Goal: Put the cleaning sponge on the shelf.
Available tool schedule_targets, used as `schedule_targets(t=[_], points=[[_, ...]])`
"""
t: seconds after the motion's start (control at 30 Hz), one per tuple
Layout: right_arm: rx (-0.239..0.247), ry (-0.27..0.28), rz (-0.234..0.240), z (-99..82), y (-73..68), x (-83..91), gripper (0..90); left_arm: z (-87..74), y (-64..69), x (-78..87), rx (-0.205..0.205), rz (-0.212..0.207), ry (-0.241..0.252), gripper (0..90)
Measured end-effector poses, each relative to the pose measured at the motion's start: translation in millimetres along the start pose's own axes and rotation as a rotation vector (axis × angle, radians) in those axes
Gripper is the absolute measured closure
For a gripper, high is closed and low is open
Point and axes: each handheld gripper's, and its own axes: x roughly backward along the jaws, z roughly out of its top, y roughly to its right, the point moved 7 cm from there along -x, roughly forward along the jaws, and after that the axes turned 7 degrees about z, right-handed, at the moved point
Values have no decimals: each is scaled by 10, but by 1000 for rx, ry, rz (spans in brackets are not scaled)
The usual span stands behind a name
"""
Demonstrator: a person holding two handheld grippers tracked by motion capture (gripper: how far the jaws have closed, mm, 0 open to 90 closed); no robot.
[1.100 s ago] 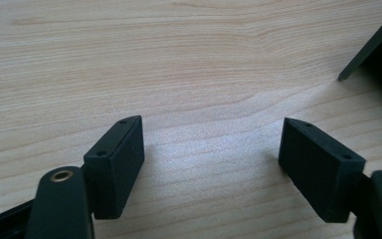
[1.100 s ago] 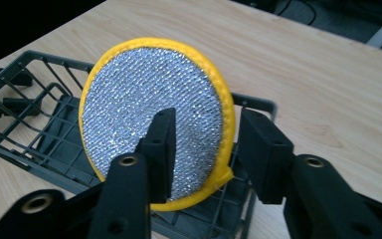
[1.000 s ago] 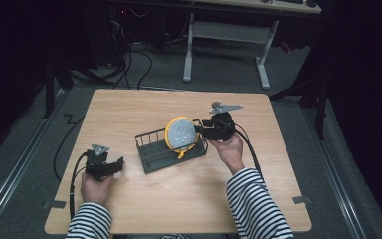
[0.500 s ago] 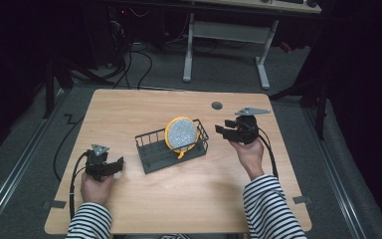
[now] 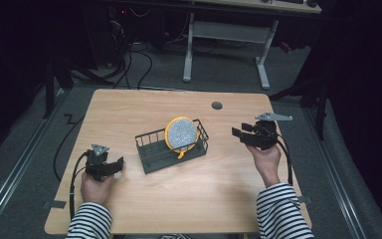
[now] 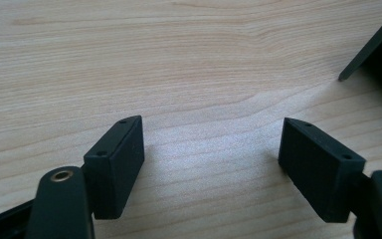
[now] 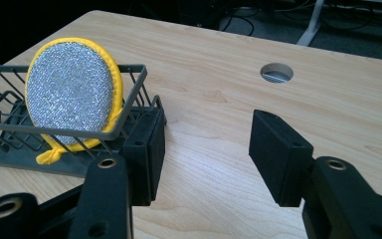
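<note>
Wire basket (image 5: 171, 149) sits mid-surface (image 5: 194, 199), dark grey, angled. Round scrubber (image 5: 181, 134), silver mesh face with yellow rim, stands on edge inside the basket's right end, leaning against the wire wall; a short yellow tab hangs at its lower edge. Right gripper (image 5: 239, 134) is held above the surface to the right of the basket, apart from it, fingers spread wide with nothing between them. In the right gripper view the scrubber (image 7: 72, 92) and basket (image 7: 129, 107) lie left of and beyond the left finger (image 7: 146, 157), outside the gap; bare wood shows between the two fingers. Cable hole (image 5: 217, 105) in the surface is farther back, behind the right gripper. Left gripper (image 5: 117, 163) rests low at the near-left part of the surface, well left of the basket, fingers wide, empty; the left gripper view shows plain wood between the fingers (image 6: 117, 164) and a dark corner (image 6: 373, 50) at upper right, cannot tell what it belongs to. Striped sleeves (image 5: 283, 209) at the bottom edge.
</note>
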Motion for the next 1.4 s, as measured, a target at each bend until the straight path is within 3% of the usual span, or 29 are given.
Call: schedule_targets(t=[0.5,0.83,1.4], points=[[9,17,-18,-132,2,182,492,0,0,0,0,0,0,266],[-28,17,-27,-311,69,247,492,0,0,0,0,0,0,266],[-50,8,-41,-592,105,343,491,0,0,0,0,0,0,266]])
